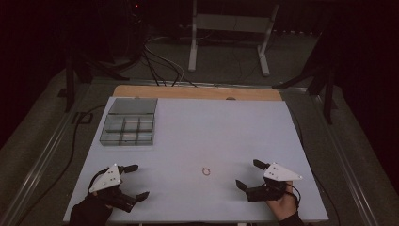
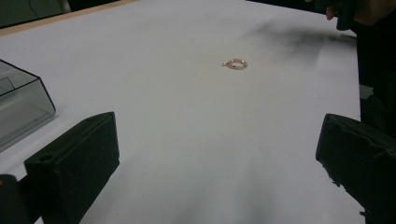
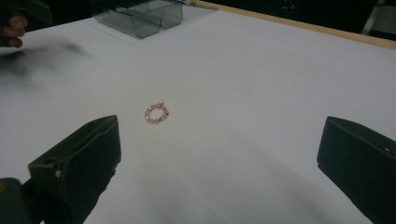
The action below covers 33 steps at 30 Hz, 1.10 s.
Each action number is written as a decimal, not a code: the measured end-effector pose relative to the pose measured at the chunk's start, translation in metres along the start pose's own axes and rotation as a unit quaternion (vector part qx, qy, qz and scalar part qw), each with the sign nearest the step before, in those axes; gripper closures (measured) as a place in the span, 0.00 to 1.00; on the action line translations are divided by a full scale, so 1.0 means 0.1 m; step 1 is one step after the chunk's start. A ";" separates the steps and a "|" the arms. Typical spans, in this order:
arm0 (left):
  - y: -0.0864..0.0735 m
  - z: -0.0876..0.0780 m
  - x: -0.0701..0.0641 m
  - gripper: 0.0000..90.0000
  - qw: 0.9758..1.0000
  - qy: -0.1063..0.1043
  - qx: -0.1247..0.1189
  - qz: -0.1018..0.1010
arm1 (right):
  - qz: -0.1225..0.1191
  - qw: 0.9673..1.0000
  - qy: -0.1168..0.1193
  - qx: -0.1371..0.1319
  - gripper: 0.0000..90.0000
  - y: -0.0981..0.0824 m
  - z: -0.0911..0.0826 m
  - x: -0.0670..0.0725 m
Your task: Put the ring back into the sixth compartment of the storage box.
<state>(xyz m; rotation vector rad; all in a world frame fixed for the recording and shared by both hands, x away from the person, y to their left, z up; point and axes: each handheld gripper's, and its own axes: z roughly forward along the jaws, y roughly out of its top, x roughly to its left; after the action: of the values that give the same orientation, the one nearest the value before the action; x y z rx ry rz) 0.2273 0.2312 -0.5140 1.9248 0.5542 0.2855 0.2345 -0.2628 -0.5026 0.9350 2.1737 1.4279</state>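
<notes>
— What is the surface?

— A white table top (image 1: 211, 127), pale and matte, with a strip of wooden edge (image 1: 197, 92) showing along its far side.

— What lies on it?

— A clear smoky plastic organizer box (image 1: 129, 123) at the far left corner, lid laid open behind it, its compartments set in a grid. Well apart from it, near the middle of the near half, lies a small pink beaded ring (image 1: 205, 171), flat on the white, touching nothing else.
</notes>
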 end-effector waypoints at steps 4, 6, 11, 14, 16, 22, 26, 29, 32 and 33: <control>0.00 0.00 0.01 0.00 1.000 -0.012 0.001 -0.007 | 0.001 1.000 0.002 0.000 0.00 0.00 0.00 0.00; 0.01 0.00 0.01 0.00 1.000 -0.012 0.002 -0.006 | 0.003 1.000 -0.002 0.000 0.00 0.00 0.01 0.01; 0.03 0.00 -0.01 0.00 1.000 -0.016 0.001 -0.006 | 0.002 1.000 -0.003 -0.004 0.00 0.01 0.00 0.01; 0.04 0.02 -0.01 0.00 1.000 -0.021 0.006 -0.002 | 0.005 1.000 -0.002 -0.007 0.00 0.01 -0.01 0.01; 0.05 0.03 -0.02 0.00 1.000 -0.022 0.007 -0.003 | 0.006 1.000 -0.003 -0.006 0.00 0.01 -0.01 0.01; 0.11 0.03 -0.01 0.00 1.000 -0.020 0.003 -0.003 | 0.004 1.000 -0.003 -0.007 0.00 0.01 -0.01 0.02; 0.14 0.05 0.00 0.00 1.000 -0.020 0.006 0.000 | 0.004 1.000 -0.005 -0.005 0.00 0.01 -0.01 0.02; 0.16 0.07 -0.01 0.00 1.000 -0.024 0.007 0.001 | 0.006 1.000 -0.004 -0.005 0.00 0.01 -0.01 0.02; 0.19 0.09 -0.01 0.00 1.000 -0.028 0.004 0.002 | 0.010 1.000 -0.002 -0.003 0.00 0.01 -0.01 0.02; 0.19 0.09 -0.01 0.00 1.000 -0.028 0.004 0.002 | 0.011 1.000 -0.003 -0.003 0.00 0.01 -0.01 0.02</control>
<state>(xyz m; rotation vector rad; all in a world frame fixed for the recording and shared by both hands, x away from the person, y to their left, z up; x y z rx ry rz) 0.2348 0.2176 -0.5003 1.9366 0.5156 0.2310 0.2332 -0.2618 -0.5010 0.9621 2.1602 1.4381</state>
